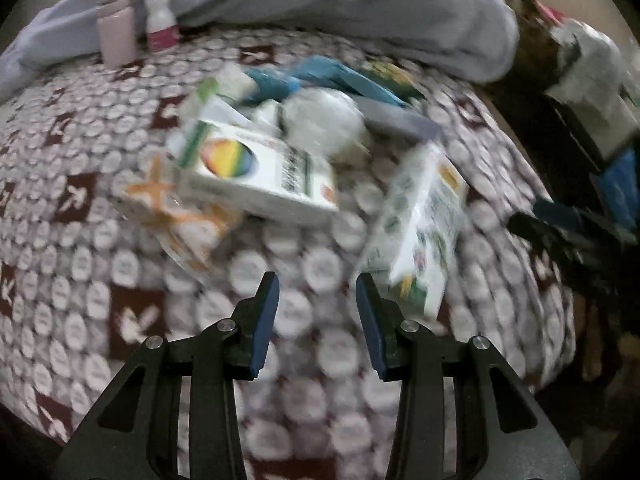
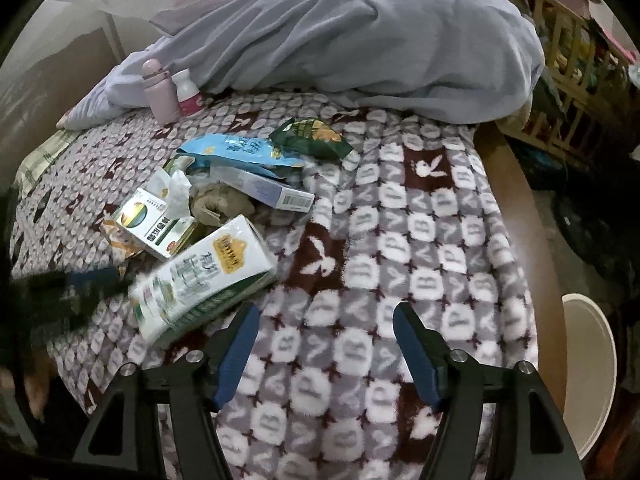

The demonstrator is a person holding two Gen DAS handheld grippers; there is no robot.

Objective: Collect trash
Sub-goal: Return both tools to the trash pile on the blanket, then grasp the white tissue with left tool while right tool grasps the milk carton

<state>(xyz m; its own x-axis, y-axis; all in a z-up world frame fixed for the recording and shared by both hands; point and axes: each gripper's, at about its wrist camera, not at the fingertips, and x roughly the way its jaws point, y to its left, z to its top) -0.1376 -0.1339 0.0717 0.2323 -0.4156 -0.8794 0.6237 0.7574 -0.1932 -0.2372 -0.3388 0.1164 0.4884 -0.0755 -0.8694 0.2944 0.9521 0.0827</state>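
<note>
Blurred milk carton [image 1: 416, 228], far end behind left gripper [image 1: 317, 280].

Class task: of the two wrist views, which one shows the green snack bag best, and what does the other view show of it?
The right wrist view shows the green snack bag best: sharp, whole, lying on the patterned blanket behind the blue wrapper. The left wrist view is motion-blurred; there only a smeared green and yellow corner shows behind the pile.
</note>
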